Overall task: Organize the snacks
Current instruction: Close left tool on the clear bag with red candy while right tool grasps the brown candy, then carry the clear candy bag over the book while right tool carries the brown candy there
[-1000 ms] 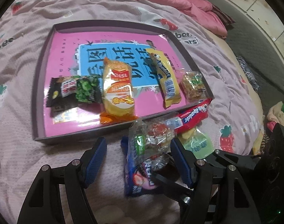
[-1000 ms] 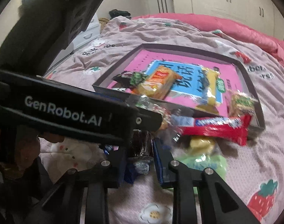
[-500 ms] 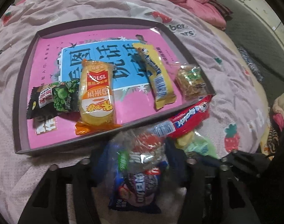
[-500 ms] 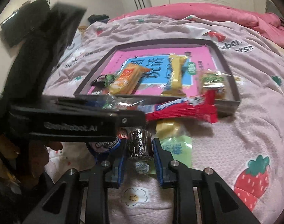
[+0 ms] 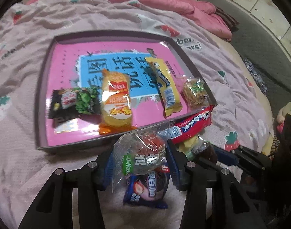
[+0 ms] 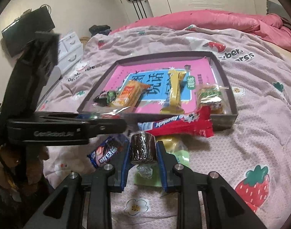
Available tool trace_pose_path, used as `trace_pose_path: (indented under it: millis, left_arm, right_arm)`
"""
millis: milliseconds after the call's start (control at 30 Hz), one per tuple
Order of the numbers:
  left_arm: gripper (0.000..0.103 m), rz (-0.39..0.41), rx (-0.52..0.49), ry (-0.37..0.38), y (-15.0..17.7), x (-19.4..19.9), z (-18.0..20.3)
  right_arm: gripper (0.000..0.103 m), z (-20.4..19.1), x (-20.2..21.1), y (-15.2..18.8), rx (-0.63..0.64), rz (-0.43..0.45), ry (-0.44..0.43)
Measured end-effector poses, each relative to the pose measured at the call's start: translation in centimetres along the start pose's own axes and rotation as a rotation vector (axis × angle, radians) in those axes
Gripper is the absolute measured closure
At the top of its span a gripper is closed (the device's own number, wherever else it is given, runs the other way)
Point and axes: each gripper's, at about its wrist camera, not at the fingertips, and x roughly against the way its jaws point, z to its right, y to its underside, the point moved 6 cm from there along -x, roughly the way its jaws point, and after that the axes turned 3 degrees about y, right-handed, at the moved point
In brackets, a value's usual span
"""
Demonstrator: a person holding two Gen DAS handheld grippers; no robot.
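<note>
A shallow tray point(image 5: 42, 87) with a pink and blue floor lies on the bed and holds several snack packs; it also shows in the right wrist view point(image 6: 224, 76). My left gripper point(image 5: 138, 162) is shut on a clear pack with a red cake point(image 5: 145, 152), lifted just before the tray's near edge. Below it lies a blue Oreo pack point(image 5: 148, 190). My right gripper point(image 6: 142, 152) is shut on a dark chocolate roll point(image 6: 142, 148), above a green pack point(image 6: 180, 155). A red Alpenliebe stick point(image 6: 176, 125) leans against the tray's front wall.
The pink strawberry bedspread point(image 6: 260, 133) surrounds the tray. A pink quilt point(image 5: 164, 2) is bunched at the far side. The left gripper body point(image 6: 50, 129) crosses the left of the right wrist view. White drawers point(image 6: 71, 47) stand beyond the bed.
My left gripper closed on the clear cake pack and lifted it off the Oreo pack. My right gripper rose with the chocolate roll and drew back from the tray.
</note>
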Motion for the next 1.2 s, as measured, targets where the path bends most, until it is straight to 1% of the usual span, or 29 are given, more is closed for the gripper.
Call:
trace_pose_path:
  millis: [67, 167, 333, 467, 600, 800, 867, 1000, 1200]
  left_arm:
    - [0.054, 0.020, -0.013, -0.012, -0.1, 0.7, 0.1]
    - [0.054, 0.034, -0.005, -0.002, -0.2, 1.4, 0.2]
    - [0.054, 0.071, 0.002, -0.012, -0.5, 2.7, -0.1]
    - [0.054, 0.089, 0.002, -0.020, -0.7, 3.3, -0.2]
    - [0.054, 0.102, -0.006, -0.012, -0.8, 3.7, 0.0]
    - [0.054, 0.119, -0.019, -0.010, -1.2, 4.3, 0.6]
    - [0.054, 0.126, -0.022, -0.007, -1.4, 4.5, 0.8]
    - [0.054, 0.145, -0.034, -0.015, -1.8, 5.0, 1.1]
    - [0.054, 0.160, -0.031, -0.020, -2.3, 5.4, 1.1]
  right_arm:
    - [0.076, 0.0, 0.2, -0.2, 0.004, 0.011, 0.005]
    - [0.076, -0.1, 0.3, -0.5, 0.012, 0.024, 0.012]
    - [0.076, -0.1, 1.0, -1.0, 0.028, 0.056, 0.017]
    - [0.076, -0.2, 1.2, -1.4, 0.039, 0.077, 0.040]
    - [0.076, -0.6, 1.5, -1.6, 0.062, 0.099, 0.053]
    - [0.076, -0.8, 3.0, -2.5, 0.085, 0.172, 0.061]
    - [0.076, -0.8, 3.2, -3.0, 0.075, 0.193, 0.040]
    - [0.076, -0.6, 3.5, -3.7, 0.068, 0.215, 0.037]
    - [0.076, 0.2, 3.7, -4.4, 0.055, 0.237, 0.066]
